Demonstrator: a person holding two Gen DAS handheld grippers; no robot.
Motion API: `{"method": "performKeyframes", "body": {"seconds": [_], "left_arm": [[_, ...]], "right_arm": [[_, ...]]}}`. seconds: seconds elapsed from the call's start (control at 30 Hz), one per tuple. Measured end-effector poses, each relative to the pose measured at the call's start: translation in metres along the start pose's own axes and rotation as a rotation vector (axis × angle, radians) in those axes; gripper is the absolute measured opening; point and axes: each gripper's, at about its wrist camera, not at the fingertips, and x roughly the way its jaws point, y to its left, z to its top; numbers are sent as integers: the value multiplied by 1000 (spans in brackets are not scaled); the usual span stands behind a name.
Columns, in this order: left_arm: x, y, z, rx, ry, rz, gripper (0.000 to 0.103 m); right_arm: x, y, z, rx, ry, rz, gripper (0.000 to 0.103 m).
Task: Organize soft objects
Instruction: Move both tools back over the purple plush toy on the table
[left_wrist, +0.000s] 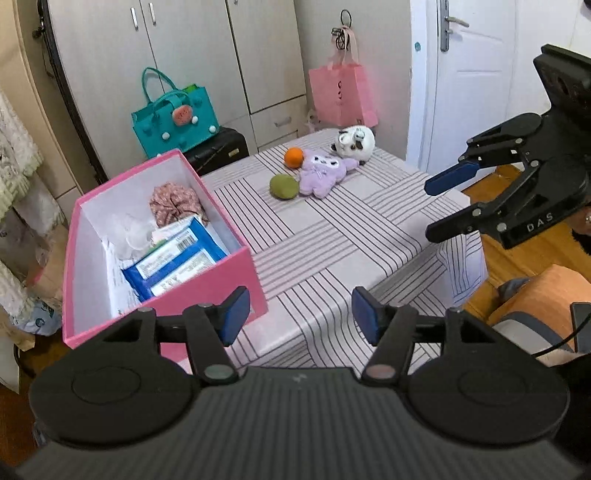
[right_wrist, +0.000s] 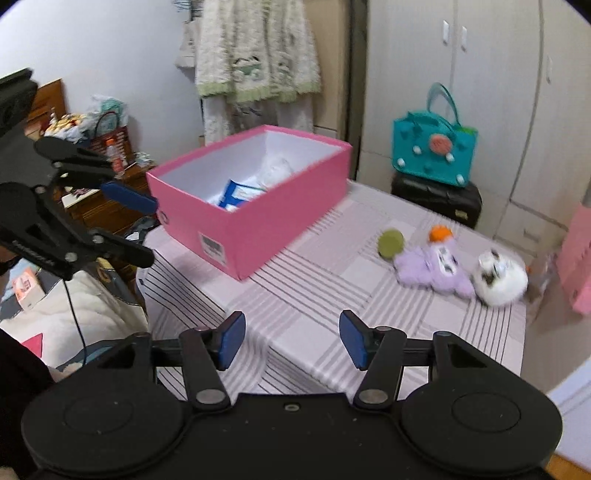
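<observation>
A pink box (left_wrist: 236, 275) (right_wrist: 273, 218) stands on the striped table at the left; it holds blue wipe packs (left_wrist: 177, 258), a floral scrunchie (left_wrist: 175, 203) and white soft items. At the far end lie a purple plush (left_wrist: 319, 173) (right_wrist: 436, 269), a white plush (left_wrist: 356, 140) (right_wrist: 500, 277), a green ball (left_wrist: 283, 186) (right_wrist: 390, 243) and an orange ball (left_wrist: 294, 157) (right_wrist: 440, 233). My left gripper (left_wrist: 301, 314) (right_wrist: 142, 229) is open and empty above the near table edge beside the box. My right gripper (right_wrist: 291, 338) (left_wrist: 432, 208) is open and empty over the table's right side.
The striped tablecloth (left_wrist: 332, 240) covers a small table. A teal bag (left_wrist: 173, 114) sits on a black case behind the box. A pink paper bag (left_wrist: 341, 94) hangs by the wardrobe. A white door (left_wrist: 472, 74) and wooden floor are at the right.
</observation>
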Motion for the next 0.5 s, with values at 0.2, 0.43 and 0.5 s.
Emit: {"method": "performKeyframes", "body": {"seconds": [0.2, 0.43, 0.5], "left_arm": [[22, -15, 1, -13, 15, -16, 60], [55, -26, 18, -41, -29, -45, 61], [65, -28, 24, -39, -48, -43, 61]], "right_arm": [[9, -26, -24, 44, -24, -41, 62], [26, -52, -35, 34, -55, -102, 66], [30, -58, -36, 25, -72, -116, 69]]}}
